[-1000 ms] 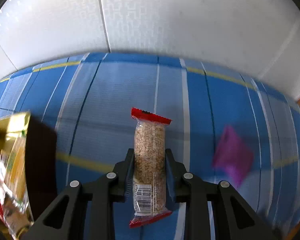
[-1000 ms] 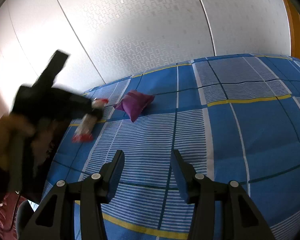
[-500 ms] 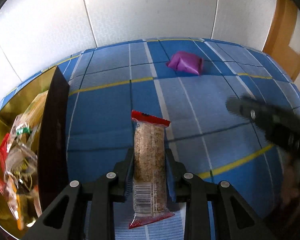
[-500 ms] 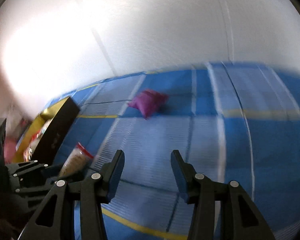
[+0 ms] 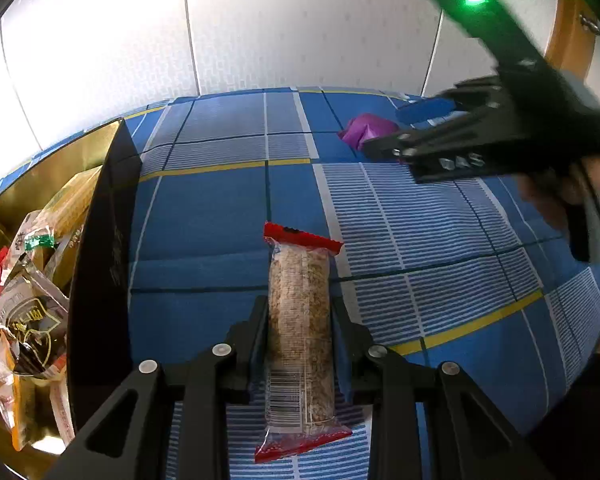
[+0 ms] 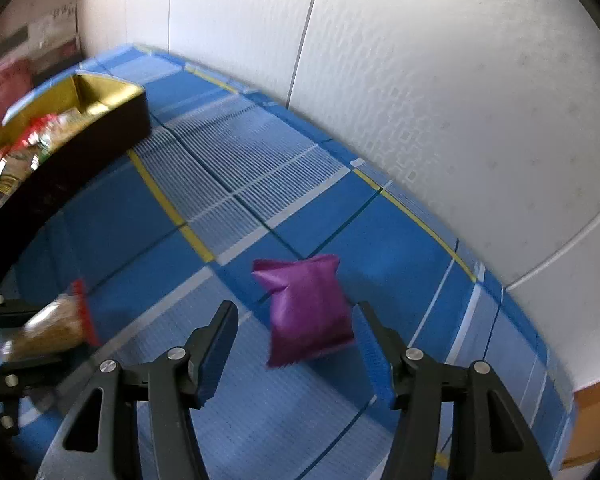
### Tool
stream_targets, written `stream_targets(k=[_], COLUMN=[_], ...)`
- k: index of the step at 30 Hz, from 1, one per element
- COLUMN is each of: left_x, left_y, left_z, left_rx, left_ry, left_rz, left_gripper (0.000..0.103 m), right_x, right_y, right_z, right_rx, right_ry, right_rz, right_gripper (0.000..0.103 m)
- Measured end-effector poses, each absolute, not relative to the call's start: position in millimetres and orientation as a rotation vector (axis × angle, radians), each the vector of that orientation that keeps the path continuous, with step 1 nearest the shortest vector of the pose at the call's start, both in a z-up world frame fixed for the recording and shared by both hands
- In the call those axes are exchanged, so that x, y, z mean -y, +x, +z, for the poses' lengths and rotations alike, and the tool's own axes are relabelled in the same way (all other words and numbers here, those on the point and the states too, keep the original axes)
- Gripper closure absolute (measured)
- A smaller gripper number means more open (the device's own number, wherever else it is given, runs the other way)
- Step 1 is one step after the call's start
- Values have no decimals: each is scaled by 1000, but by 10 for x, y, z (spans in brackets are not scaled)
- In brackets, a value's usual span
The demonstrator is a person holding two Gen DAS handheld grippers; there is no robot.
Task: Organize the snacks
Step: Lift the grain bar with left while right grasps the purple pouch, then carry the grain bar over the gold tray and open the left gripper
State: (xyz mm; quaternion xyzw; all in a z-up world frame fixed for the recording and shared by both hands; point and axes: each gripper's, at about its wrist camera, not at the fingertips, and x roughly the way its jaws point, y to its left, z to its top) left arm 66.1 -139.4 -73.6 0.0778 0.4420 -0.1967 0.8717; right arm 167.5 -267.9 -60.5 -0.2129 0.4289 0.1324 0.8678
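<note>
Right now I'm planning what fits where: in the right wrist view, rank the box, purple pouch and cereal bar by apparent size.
1. Box, largest.
2. Purple pouch.
3. Cereal bar, partly hidden and blurred, so unsure.

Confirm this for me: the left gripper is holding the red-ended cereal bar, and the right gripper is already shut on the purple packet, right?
Not quite. The left gripper does hold the cereal bar, but the right gripper is open: in the right wrist view its jaws stand apart on either side of the purple packet, with a gap showing on each side.

Black fingers [image 5: 256, 340], silver screws, blue pads [image 6: 374, 356]
</note>
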Motion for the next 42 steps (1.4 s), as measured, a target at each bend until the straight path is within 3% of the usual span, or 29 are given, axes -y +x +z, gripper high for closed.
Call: stream_targets(k=[3, 4, 5, 8, 19, 42], left_x=[1383, 1382, 1390, 1383, 1365, 1148], left_y=[638, 638, 658, 628, 507, 170], left_z=[-728, -725, -732, -723, -684, 33], left_rx=[-919, -919, -918, -908, -885, -781], left_ry=[161, 159, 158, 162, 164, 115], left_rz=[-412, -412, -410, -408, -388, -362], left_gripper=[74, 74, 74, 73, 73, 74], right_x=[2679, 2678, 2675, 2720, 2957, 2958], right_y=[1822, 1844, 1853, 1751, 830, 810], right_z=[-682, -711, -730, -719, -789, -856], right_rx=[-924, -936, -941, -906, -816, -802], right_ry=[-455, -442, -419, -339, -102, -130], right_rz=[280, 295, 308, 269, 100, 11], right_gripper=[43, 48, 64, 66, 65, 65])
